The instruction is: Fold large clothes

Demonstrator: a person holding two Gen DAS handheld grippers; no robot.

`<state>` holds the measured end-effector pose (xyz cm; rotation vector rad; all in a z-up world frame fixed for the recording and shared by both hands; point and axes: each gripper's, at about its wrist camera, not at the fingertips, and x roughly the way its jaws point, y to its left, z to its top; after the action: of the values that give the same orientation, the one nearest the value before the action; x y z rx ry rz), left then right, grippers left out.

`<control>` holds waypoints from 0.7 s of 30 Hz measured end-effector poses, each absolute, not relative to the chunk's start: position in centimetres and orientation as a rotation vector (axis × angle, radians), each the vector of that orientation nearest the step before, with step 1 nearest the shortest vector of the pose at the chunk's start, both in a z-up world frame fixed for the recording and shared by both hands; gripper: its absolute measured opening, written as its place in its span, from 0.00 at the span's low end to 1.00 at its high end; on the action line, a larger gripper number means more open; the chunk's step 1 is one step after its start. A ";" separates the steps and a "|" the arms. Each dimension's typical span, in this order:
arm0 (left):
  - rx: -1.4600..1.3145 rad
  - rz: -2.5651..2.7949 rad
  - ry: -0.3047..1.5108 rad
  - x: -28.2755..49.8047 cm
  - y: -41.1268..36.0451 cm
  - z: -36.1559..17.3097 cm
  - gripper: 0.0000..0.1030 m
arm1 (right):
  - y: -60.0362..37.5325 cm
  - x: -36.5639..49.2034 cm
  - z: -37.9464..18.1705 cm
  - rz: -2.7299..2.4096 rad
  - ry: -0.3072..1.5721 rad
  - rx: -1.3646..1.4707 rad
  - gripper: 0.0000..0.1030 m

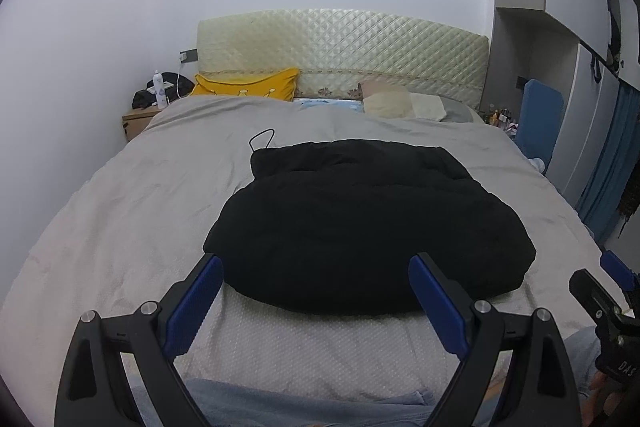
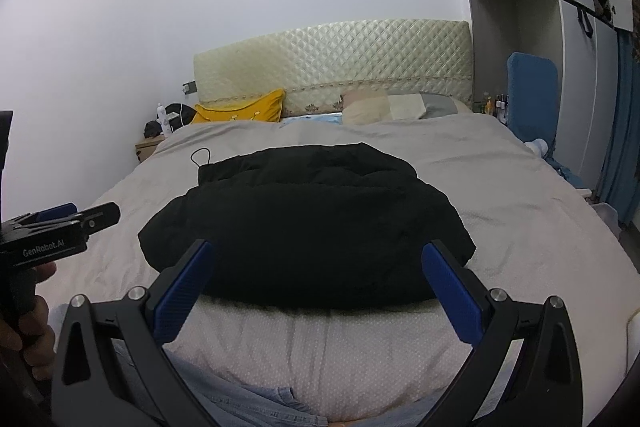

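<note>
1. Bedroom setting: grey-covered bed (image 1: 120, 211) carried a black padded jacket (image 1: 368, 227), lying bundled just ahead of both claws.
2. Left gripper (image 1: 316, 303) had its fingers spread apart, empty, just short of the jacket's near hem.
3. Right gripper (image 2: 316, 291) likewise stood spread and empty.
4. Jacket judged soft, puffy, light but bulky; pinching the near hem corners, one per claw, seemed best.
</note>
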<state>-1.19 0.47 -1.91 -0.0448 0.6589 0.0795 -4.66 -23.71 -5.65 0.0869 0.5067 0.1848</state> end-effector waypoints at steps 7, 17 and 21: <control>-0.047 0.078 0.663 -1.4 0.7 -2.1 0.92 | -23.4 -4.5 -5.7 0.178 0.508 0.086 1.00; -0.024 0.060 0.660 -1.5 0.6 -2.0 0.92 | -23.5 -4.3 -6.0 0.170 0.512 0.094 1.00; -0.025 0.058 0.652 -1.7 0.5 -2.0 0.92 | -23.5 -4.6 -5.8 0.163 0.502 0.084 1.00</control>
<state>-1.67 0.49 -1.97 -0.0246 0.6521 0.0585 -4.57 -23.49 -5.79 0.0841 0.5022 0.1629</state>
